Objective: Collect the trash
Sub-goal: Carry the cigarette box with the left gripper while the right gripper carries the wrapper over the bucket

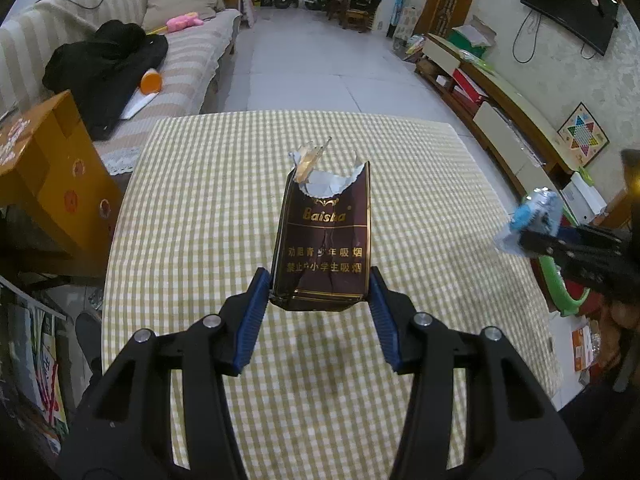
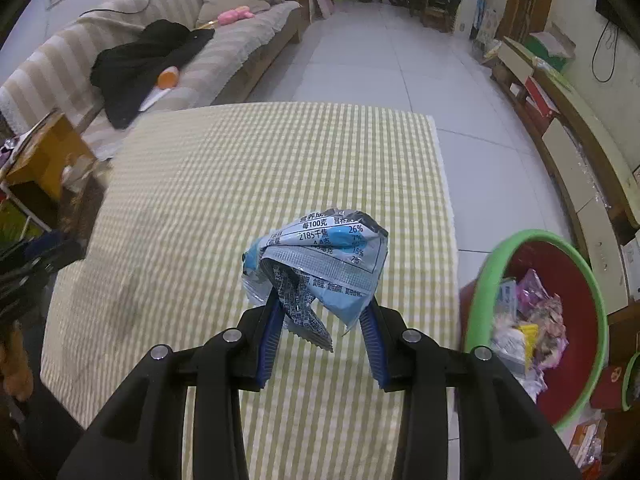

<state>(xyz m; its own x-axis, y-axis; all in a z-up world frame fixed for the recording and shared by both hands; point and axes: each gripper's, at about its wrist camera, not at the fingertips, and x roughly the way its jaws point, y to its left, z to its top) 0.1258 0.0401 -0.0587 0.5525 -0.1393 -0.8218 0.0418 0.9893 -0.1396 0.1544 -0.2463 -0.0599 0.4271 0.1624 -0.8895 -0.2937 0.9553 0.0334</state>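
L gripper [image 1: 319, 300] has its jaws closed narrow on the base of a brown cigarette pack [image 1: 324, 240], held upright above the checked table [image 1: 200, 200], torn foil top pointing far. R gripper [image 2: 320, 320] has its jaws pinched on a crumpled blue wrapper [image 2: 320, 264], also off the table, near its right edge. In the left wrist view the wrapper shows at far right, well apart from the pack.

Bin [image 2: 560, 264], green rim w/ red inside, sits on the floor just right of the table, already partly full of wrappers.

Handling, as a guess: the pack is empty, very light, thin card, and already creased, so it crushes easily; the grip across the lower sides looks ok. The wrapper is slick film, soft, w/ no stiffness, and it may slip or spring open, so best held at the bunched part, as now. Neither is fragile. Likely next step: carry both over the bin and let go.
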